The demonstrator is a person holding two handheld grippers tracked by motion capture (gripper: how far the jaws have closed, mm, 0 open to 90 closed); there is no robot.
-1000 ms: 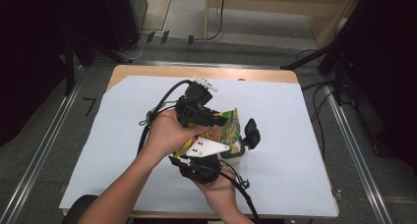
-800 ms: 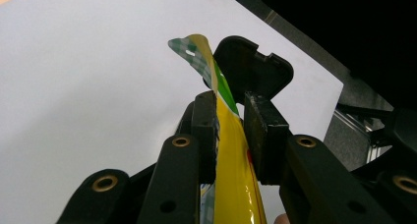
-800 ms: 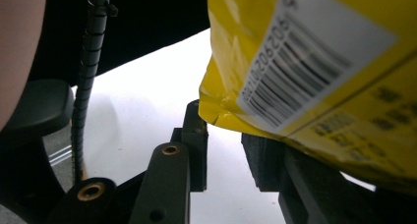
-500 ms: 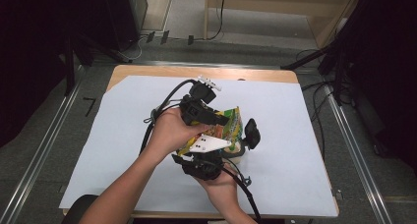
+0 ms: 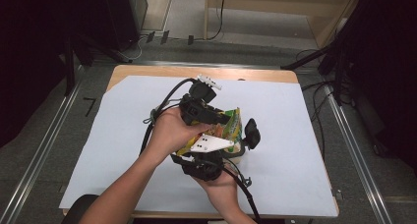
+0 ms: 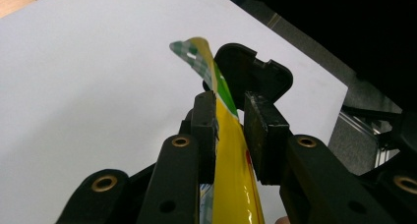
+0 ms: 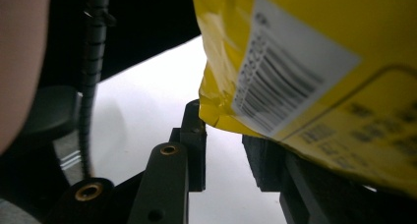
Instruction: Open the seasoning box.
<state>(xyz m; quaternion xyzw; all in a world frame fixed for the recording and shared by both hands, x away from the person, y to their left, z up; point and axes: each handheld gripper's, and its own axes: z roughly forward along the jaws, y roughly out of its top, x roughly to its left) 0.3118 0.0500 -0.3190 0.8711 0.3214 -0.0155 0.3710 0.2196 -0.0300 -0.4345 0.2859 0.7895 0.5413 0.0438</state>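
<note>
Two grippers working one yellow snack pouch (image 5: pixel 227 129) above the centre of the white-covered table (image 5: pixel 295 135).

Pouch: held off the surface, sealed by the look of it, contents hidden; barcode label faces the right gripper view. Left gripper (image 6: pixel 229 117): jaws clamped on the pouch's upper edge, film pinched between the pads, green-checked corner projecting toward 12 o'clock. Right gripper (image 7: pixel 223 135): jaws parted, the pouch's lower corner over the gap, not gripped. Judged step: a two-point hold is being set up, probably for tearing open. Next move calls for closing the right jaws on that corner, clear of the left clamp.
</note>
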